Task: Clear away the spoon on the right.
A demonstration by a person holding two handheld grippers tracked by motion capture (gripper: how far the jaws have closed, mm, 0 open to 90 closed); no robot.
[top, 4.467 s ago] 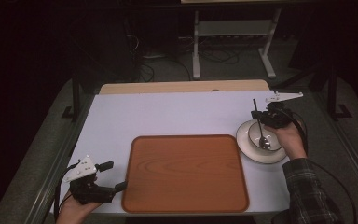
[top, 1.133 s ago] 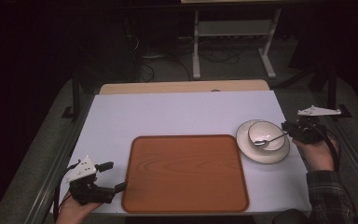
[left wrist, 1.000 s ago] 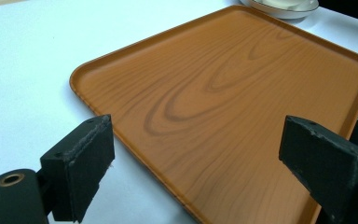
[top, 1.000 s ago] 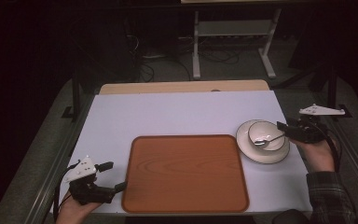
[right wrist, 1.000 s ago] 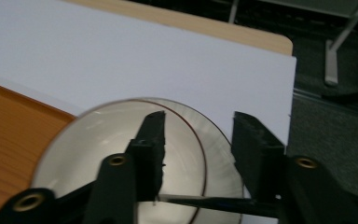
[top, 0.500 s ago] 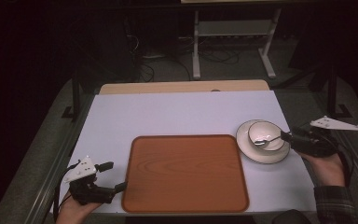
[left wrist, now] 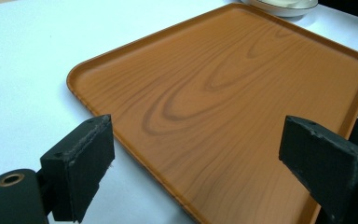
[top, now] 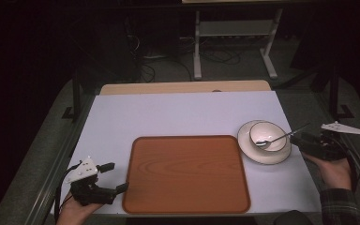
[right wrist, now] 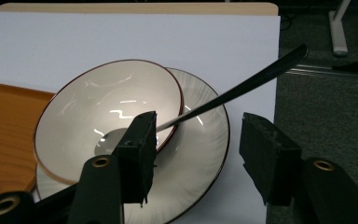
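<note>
The left tongs (top: 115,177) rest at the table's (top: 178,112) near left corner, held in a hand and spread wide with nothing between the jaws. They point at the tray's (top: 186,173) left edge and stand just beside it without touching, which looks like a waiting post, ready to steady or take the tray when needed.

The tray lies flat in the middle of the near half of the table, bare, and seems kept free as the place where the dishes may go.

Toward the right edge, just beside the tray's far right corner, a plate (top: 277,158) carries a bowl (top: 267,135) that sits tilted on it. A spoon (top: 281,138) lies with its head in the bowl and its handle slanting up over the rim toward the right, resting on the rim.

The right tongs (top: 298,142) hang just off the table's right edge, half spread. In the right gripper view the spoon handle passes above the jaws, apart from them, so nothing is pinched; their jaws have just been opening, and I judge the spoon to be let go.

No brand, label or writing can be read anywhere.
</note>
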